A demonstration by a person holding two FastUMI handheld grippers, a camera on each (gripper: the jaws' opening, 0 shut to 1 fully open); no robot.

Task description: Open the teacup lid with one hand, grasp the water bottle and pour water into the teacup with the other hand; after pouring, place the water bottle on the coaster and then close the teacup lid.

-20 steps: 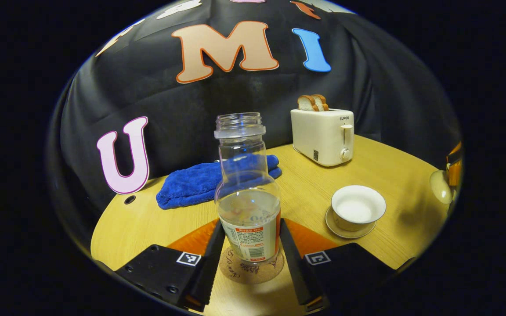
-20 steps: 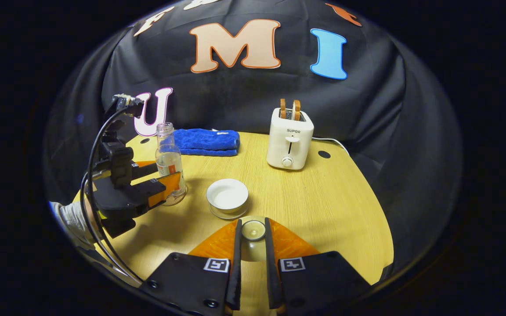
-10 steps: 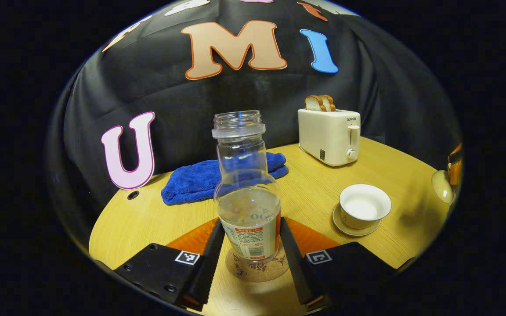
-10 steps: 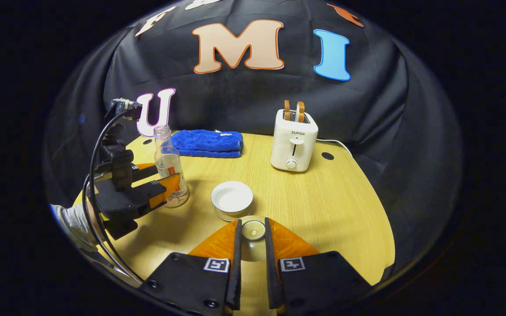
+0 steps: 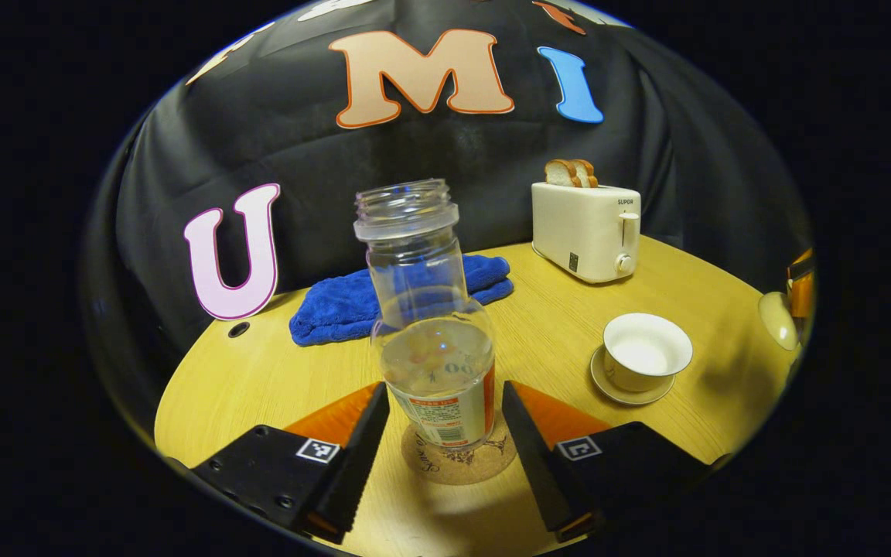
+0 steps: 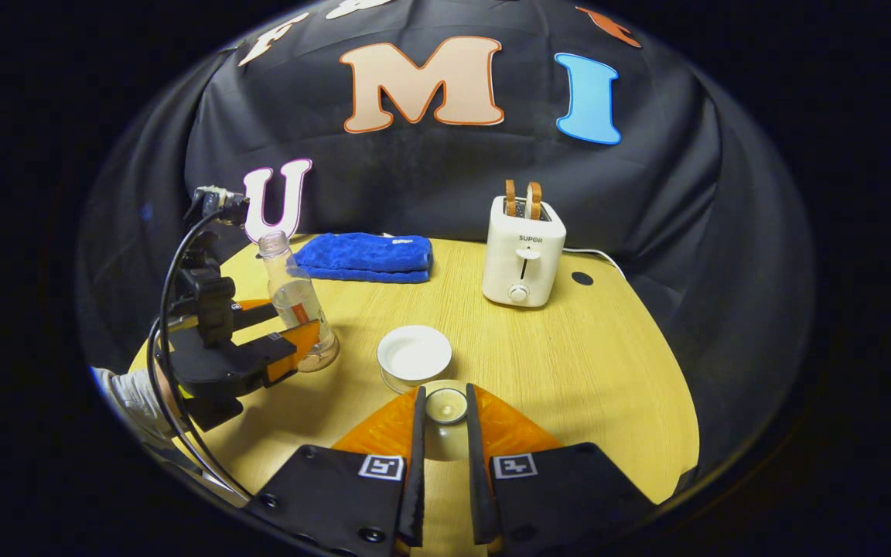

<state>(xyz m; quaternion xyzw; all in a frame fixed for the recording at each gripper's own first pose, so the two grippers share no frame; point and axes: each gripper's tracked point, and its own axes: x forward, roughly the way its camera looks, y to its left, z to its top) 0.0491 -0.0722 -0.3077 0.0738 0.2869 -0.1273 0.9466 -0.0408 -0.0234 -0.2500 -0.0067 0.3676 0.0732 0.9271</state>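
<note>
The clear water bottle (image 5: 431, 340), capless and partly filled, stands on the round cork coaster (image 5: 457, 462). My left gripper (image 5: 443, 387) is open around its base, with a small gap on each side. The white teacup (image 5: 646, 357) sits uncovered on its saucer to the right. In the right gripper view, my right gripper (image 6: 443, 391) is shut on the knob of the teacup lid (image 6: 445, 404), held just in front of the teacup (image 6: 414, 352). The left gripper (image 6: 291, 334) flanks the bottle (image 6: 295, 302) there. The lid (image 5: 776, 319) shows at the right edge of the left gripper view.
A folded blue towel (image 6: 364, 257) lies at the back of the round wooden table (image 6: 585, 363). A white toaster (image 6: 521, 249) with two bread slices stands at the back right, its cord trailing behind. A sleeve (image 6: 132, 394) holds the left gripper.
The left gripper's fingers have spread apart and let go of the bottle, which now rests on the coaster. The right gripper has kept hold of the lid near the cup.
</note>
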